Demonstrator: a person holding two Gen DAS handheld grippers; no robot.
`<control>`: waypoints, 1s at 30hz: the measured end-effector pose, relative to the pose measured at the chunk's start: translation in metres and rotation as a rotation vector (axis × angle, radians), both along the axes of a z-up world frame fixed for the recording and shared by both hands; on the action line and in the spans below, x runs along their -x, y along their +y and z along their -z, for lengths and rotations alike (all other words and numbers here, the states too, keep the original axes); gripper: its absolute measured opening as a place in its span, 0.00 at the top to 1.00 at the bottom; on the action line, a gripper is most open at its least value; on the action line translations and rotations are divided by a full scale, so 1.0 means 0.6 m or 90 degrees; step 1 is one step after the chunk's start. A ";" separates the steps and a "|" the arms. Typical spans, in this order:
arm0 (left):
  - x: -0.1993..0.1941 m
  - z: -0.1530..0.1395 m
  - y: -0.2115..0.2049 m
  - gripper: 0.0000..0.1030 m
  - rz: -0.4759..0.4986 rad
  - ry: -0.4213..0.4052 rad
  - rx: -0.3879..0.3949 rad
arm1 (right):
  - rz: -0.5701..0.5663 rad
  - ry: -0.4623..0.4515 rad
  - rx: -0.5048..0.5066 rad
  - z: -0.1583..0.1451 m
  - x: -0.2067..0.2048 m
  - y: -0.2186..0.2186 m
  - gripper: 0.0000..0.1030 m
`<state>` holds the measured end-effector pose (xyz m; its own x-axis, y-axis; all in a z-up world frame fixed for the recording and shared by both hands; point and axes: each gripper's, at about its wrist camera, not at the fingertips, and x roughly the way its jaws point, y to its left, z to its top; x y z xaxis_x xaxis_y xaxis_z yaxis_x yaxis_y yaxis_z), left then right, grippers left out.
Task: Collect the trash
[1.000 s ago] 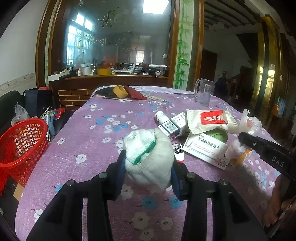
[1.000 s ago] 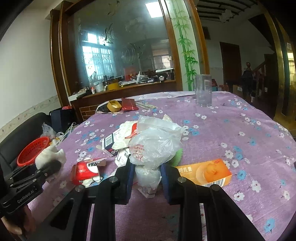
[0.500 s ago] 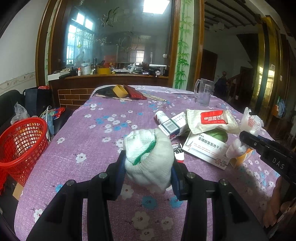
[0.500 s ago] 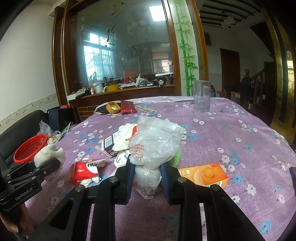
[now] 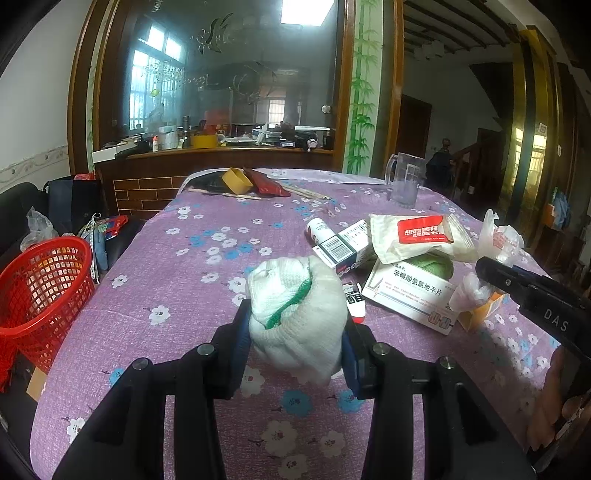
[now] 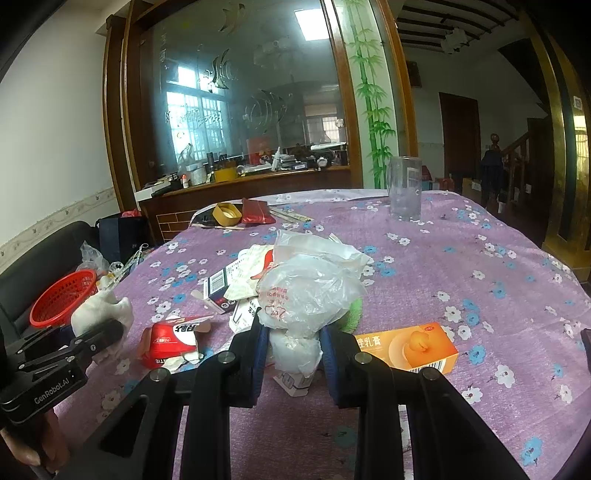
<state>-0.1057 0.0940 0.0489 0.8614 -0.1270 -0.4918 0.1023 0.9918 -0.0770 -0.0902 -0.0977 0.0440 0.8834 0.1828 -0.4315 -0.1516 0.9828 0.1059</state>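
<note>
Purple floral tablecloth (image 5: pixel 177 280) shows no change over the past second: left gripper (image 5: pixel 295 341) stays clamped on the white rag (image 5: pixel 295 314), right gripper (image 6: pixel 293 349) on the plastic bag (image 6: pixel 308 291), red basket (image 5: pixel 40 295) waiting off the table's left edge.

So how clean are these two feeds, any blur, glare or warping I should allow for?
Left wrist view: sharp, the white cloth wad crisp, though the ceiling light blows out and the gold doorway at right glares. Right wrist view: also sharp, the window washes hazy behind the glass partition. Both: heavy fisheye bending of the frames, dark corners.
</note>
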 end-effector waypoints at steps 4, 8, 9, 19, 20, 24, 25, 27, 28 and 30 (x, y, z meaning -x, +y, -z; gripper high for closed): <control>0.000 0.001 -0.002 0.60 0.001 0.002 -0.002 | -0.004 0.002 -0.001 0.000 -0.001 0.000 0.72; 0.000 0.000 -0.002 0.60 0.000 0.003 -0.003 | -0.008 0.007 -0.006 0.001 -0.005 -0.002 0.72; -0.001 0.000 -0.002 0.60 0.000 0.003 -0.003 | -0.008 0.007 -0.008 0.001 -0.005 -0.003 0.72; 0.005 0.004 -0.005 0.60 -0.012 0.002 -0.024 | -0.012 0.004 -0.002 0.001 -0.011 0.003 0.72; 0.004 0.004 -0.007 0.60 -0.013 0.002 -0.026 | -0.009 -0.003 0.000 0.000 -0.009 0.003 0.72; 0.003 0.002 -0.009 0.60 -0.015 0.004 -0.028 | -0.014 -0.015 0.011 -0.001 0.005 0.012 0.72; 0.003 0.002 -0.009 0.60 -0.016 0.005 -0.028 | -0.018 -0.014 0.011 0.000 0.006 0.016 0.72; 0.002 0.001 -0.009 0.60 -0.018 0.004 -0.030 | -0.024 -0.011 0.015 0.001 0.008 0.020 0.72; 0.002 0.002 -0.008 0.60 -0.019 0.005 -0.030 | -0.027 -0.010 0.016 0.002 0.010 0.022 0.72; 0.001 0.001 -0.009 0.60 -0.024 0.006 -0.032 | -0.033 -0.008 0.017 -0.001 0.011 0.025 0.72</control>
<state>-0.1062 0.0888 0.0481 0.8601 -0.0696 -0.5053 0.0641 0.9975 -0.0284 -0.0969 -0.0829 0.0445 0.8785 0.2169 -0.4256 -0.2033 0.9760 0.0777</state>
